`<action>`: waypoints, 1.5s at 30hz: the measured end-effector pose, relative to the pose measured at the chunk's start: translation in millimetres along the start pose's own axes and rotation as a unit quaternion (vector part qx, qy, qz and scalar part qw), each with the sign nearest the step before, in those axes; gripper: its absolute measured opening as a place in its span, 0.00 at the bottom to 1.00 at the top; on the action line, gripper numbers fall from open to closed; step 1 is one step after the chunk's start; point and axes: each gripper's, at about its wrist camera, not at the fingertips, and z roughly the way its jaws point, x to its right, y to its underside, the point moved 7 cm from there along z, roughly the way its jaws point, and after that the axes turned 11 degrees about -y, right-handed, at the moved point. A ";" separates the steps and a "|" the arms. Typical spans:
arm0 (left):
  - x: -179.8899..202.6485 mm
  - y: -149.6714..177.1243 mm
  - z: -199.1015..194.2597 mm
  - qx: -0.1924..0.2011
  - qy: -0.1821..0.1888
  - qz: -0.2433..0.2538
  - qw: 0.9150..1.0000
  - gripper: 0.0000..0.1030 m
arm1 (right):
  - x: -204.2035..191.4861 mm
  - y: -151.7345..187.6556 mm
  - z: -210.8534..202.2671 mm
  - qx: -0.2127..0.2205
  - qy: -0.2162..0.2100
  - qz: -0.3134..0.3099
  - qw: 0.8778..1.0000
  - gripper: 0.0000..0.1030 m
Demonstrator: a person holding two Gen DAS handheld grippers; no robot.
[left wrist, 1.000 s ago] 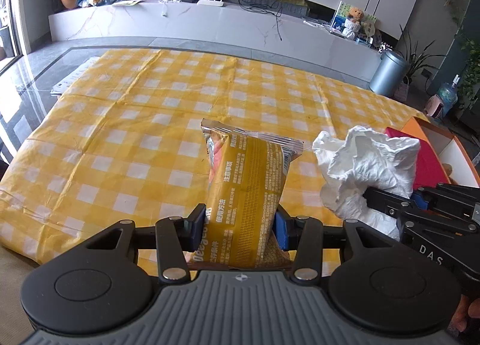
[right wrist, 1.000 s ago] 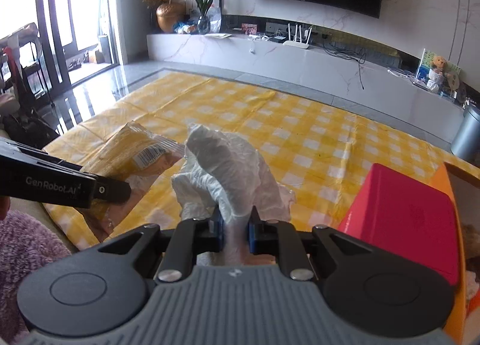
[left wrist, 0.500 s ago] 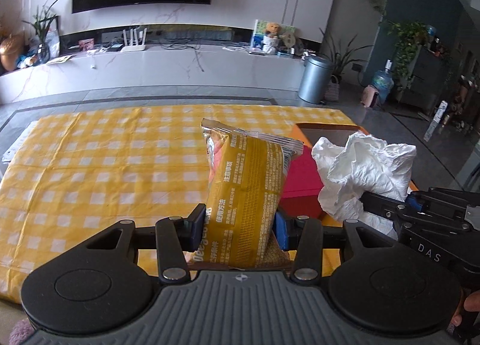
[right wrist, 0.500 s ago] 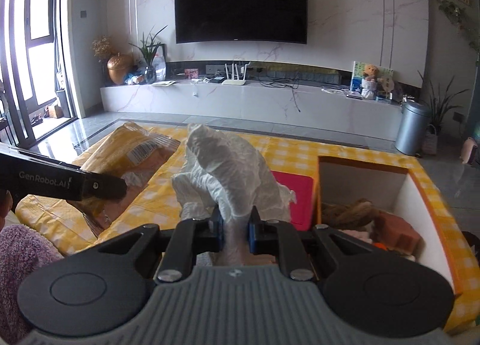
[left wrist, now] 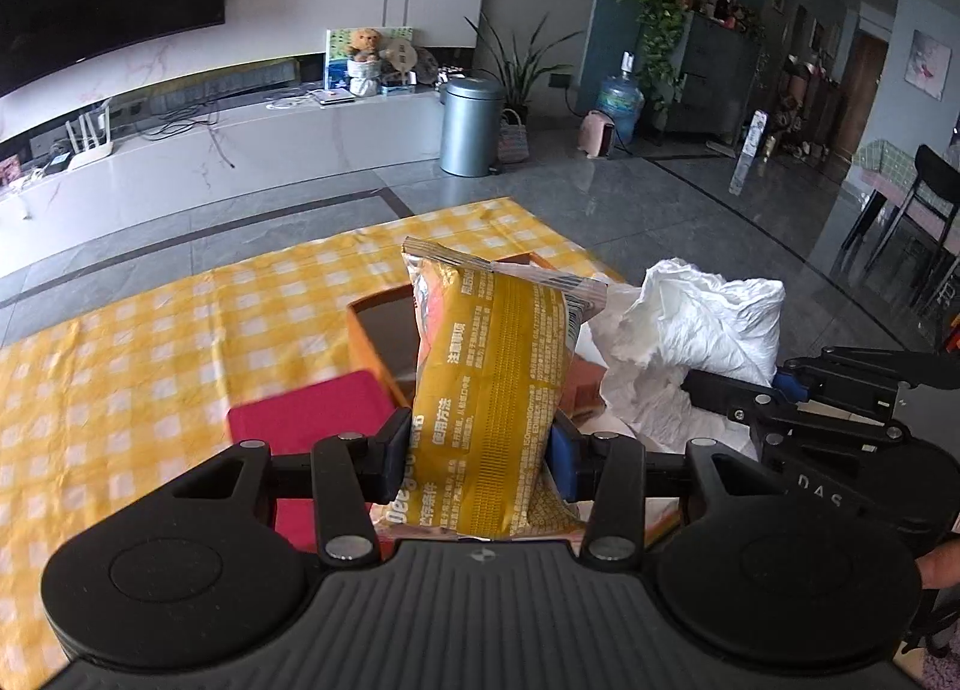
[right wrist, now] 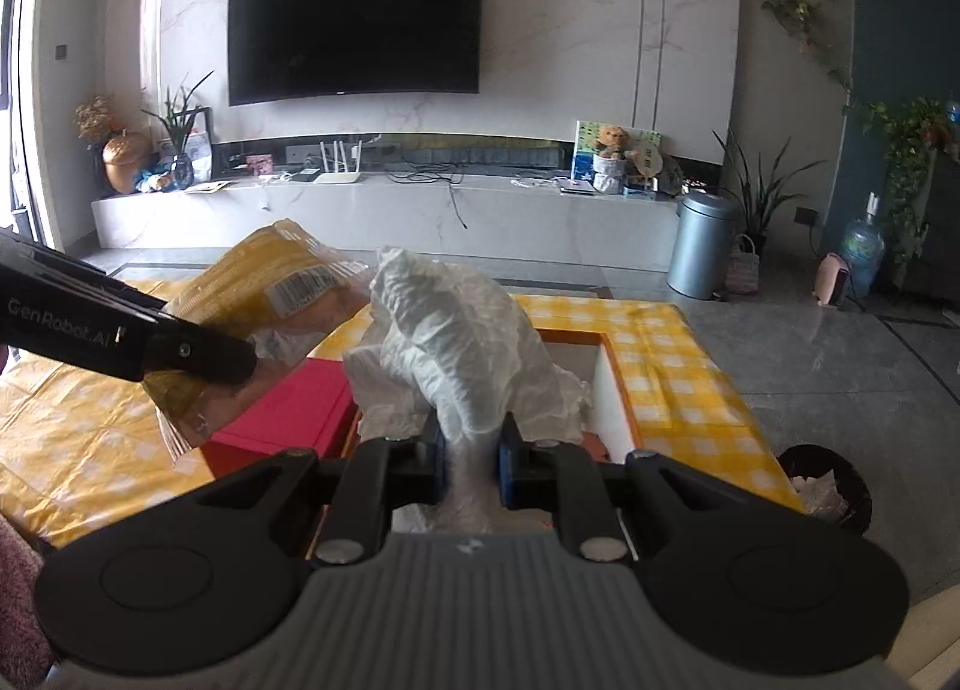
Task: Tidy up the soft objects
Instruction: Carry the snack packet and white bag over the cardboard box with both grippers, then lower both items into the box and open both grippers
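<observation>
Left wrist view: left gripper [left wrist: 477, 453] is clamped on a yellow snack packet [left wrist: 495, 390], fingers pressing both sides near its lower part. Packet stands roughly upright between the pads, sealed top edge up, printed text facing the camera. It hangs over the near edge of an orange box [left wrist: 375, 342] that sits on a yellow checked tablecloth [left wrist: 150, 354]. A red lid [left wrist: 312, 420] lies flat just beside the box, on its left in this view. To the right, the right gripper [left wrist: 708, 390] comes in from the side, holding a crumpled white cloth [left wrist: 702, 330] just beside the packet.

Right wrist view: right gripper [right wrist: 471, 459] is pinched tight on the white cloth [right wrist: 462, 342], fingers nearly together with a narrow neck of fabric between them; the rest bunches up above the pads. Cloth sits over the open box [right wrist: 618, 390], white inner wall visible on the right. Left gripper [right wrist: 204, 360] enters from the left with the packet [right wrist: 264, 300], barcode side showing, tilted, over the red lid [right wrist: 288, 414]. Box contents mostly hidden by the cloth. A black waste bin [right wrist: 825, 486] stands on the floor off the right end of the cloth-covered surface.
</observation>
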 end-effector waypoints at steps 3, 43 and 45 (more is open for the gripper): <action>15.0 -6.2 26.9 -0.021 0.003 0.015 1.000 0.50 | 26.2 -4.1 15.4 -0.012 0.006 0.022 1.000 0.14; 59.5 12.2 55.7 -0.094 0.075 0.069 0.990 0.53 | 59.2 37.4 80.8 -0.239 0.007 -0.006 0.971 0.57; 53.1 7.0 39.0 -0.073 0.077 0.056 0.993 0.54 | 55.2 27.4 69.1 -0.221 0.014 -0.006 0.975 0.62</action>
